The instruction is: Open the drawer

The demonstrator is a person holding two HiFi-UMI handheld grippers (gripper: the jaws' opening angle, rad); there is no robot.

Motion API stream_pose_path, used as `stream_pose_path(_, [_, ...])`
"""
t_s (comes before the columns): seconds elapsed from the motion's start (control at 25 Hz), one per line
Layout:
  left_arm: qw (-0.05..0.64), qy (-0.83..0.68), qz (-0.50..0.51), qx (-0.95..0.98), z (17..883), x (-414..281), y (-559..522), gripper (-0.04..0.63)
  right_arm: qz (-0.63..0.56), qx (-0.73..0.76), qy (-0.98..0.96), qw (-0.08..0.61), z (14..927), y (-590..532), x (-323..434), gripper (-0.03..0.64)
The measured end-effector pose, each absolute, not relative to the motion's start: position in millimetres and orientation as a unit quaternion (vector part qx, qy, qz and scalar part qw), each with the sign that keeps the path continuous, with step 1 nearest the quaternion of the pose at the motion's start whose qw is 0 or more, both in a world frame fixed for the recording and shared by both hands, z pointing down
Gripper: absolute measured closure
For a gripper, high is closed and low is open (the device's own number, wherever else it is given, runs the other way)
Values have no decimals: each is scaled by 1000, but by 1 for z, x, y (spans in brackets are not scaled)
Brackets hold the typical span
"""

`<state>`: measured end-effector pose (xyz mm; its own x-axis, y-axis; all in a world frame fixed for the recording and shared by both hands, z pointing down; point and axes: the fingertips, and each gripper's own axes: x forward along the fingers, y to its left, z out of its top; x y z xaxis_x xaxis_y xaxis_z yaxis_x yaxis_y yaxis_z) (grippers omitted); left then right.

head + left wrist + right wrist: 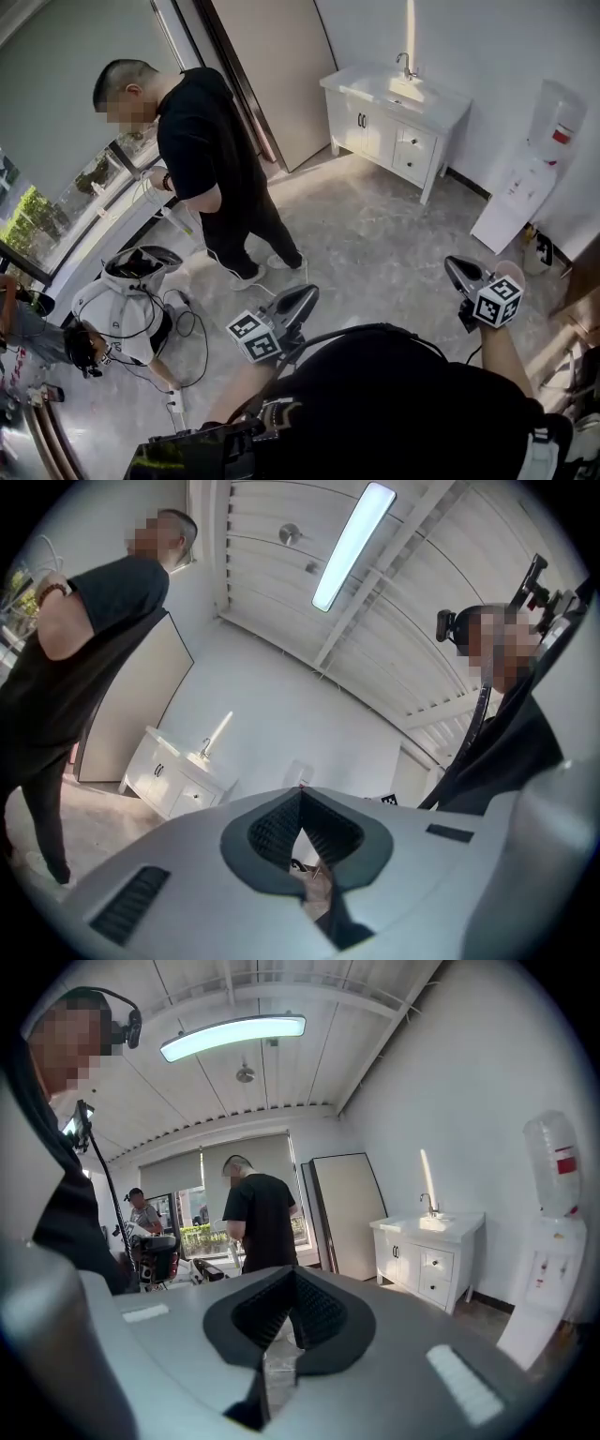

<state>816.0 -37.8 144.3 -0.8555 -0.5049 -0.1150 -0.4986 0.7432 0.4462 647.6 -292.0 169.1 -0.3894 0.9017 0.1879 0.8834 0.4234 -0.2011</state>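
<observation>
Currently the left hand-held gripper (300, 791) and right hand-held gripper (293, 1271) are closed, empty, well apart from the drawer (416, 143) in the far cabinet (352, 127). Unopened jaws may just bump it, not grip.

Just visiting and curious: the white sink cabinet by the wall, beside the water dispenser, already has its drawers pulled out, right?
No: its drawers are shut, flush with the front, as the head view shows. The white sink cabinet does stand by the wall beside the water dispenser.
</observation>
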Motion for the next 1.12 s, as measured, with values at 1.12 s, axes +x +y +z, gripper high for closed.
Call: stream_pose_path(1.12, [22, -910, -225, 348, 124, 577, 169, 594, 43, -456, -877, 143, 167, -113, 461, 615])
